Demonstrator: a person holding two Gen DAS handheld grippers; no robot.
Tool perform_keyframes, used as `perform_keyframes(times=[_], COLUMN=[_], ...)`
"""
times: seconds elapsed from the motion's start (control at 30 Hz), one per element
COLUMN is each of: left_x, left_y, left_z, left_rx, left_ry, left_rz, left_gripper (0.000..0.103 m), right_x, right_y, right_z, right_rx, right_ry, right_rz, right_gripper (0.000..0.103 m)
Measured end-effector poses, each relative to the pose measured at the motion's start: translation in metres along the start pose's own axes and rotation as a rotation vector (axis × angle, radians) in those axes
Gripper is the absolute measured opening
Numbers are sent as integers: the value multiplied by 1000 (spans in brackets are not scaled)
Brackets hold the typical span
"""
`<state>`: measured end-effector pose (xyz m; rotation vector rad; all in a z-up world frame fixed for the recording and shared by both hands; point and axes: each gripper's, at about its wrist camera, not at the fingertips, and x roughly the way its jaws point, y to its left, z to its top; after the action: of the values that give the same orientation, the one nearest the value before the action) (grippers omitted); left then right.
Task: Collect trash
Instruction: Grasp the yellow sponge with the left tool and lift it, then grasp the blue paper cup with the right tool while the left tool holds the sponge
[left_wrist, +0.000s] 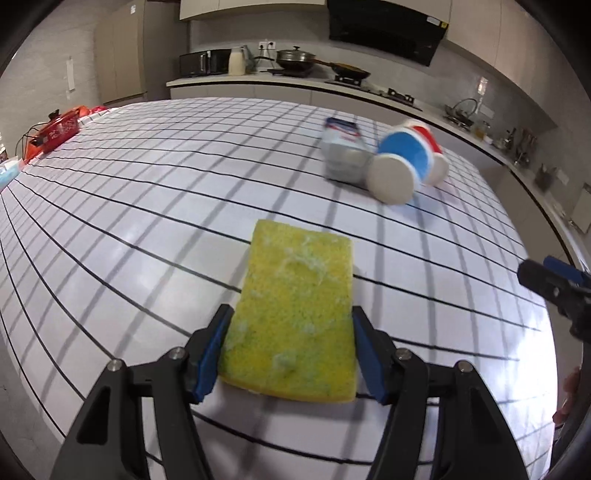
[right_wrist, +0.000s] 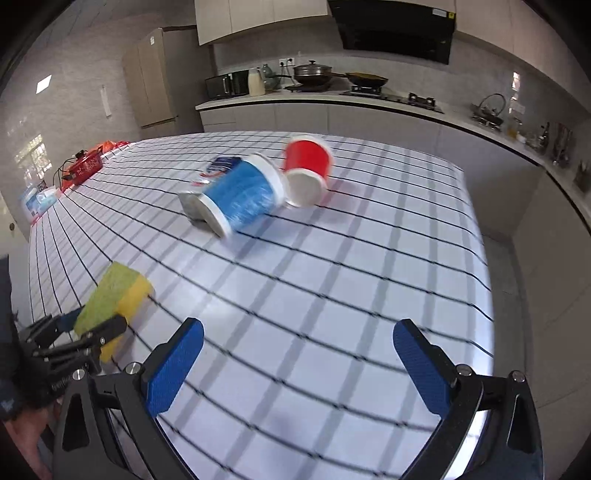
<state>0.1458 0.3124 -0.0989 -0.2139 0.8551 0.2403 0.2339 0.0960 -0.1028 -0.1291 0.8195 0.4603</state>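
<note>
Left gripper (left_wrist: 290, 345) clamps a yellow-green sponge (left_wrist: 295, 314) between its blue pads, held over the grid-pattern table (right_wrist: 332, 295). Right gripper (right_wrist: 297, 363) jaws wide, nothing between them. Blue cup (right_wrist: 240, 197), red cup (right_wrist: 306, 170) and a small carton (left_wrist: 341, 155) lie tipped together mid-table, well apart from both grippers.

- Both views are evenly and brightly lit; a soft glare is seen on the checked tablecloth (left_wrist: 155, 206).
- Strong fisheye bending is shown at the edges, and the corners are darkly vignetted.
- The blue cup (right_wrist: 240, 195) and red cup (right_wrist: 306, 173) are smeared by motion blur.
- The sponge (left_wrist: 295, 314) is rendered sharply.
</note>
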Motion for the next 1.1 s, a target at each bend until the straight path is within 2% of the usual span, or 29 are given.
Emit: perform_keyframes(times=[0.17,0.4,0.57,0.67,0.8,0.9,1.0,1.1], left_x=[13,35,51,57,59,59,62,64], left_y=[24,49,63,67,67,69,67,66], left_z=[18,46,65,73,76,77,82,85], left_rx=[-9,-46,-38,-31,-9,-12,-5,5], left_ry=[1,15,18,17,20,18,21,24], left_rz=[20,15,17,8,-4,-15,-11,-12], left_gripper=[65,64,64,64,64,64,64,64], right_x=[25,55,74,94,108,97,107,115], right_y=[20,39,38,33,32,32,29,26], right_z=[26,60,83,95,93,87,93,97], right_rx=[18,65,145,201,206,192,222,231], right_ry=[-9,-36,-46,-15,42,29,54,88], right_rz=[20,3,3,3,7,-25,-26,-47], right_gripper=[103,103,103,103,103,103,103,78])
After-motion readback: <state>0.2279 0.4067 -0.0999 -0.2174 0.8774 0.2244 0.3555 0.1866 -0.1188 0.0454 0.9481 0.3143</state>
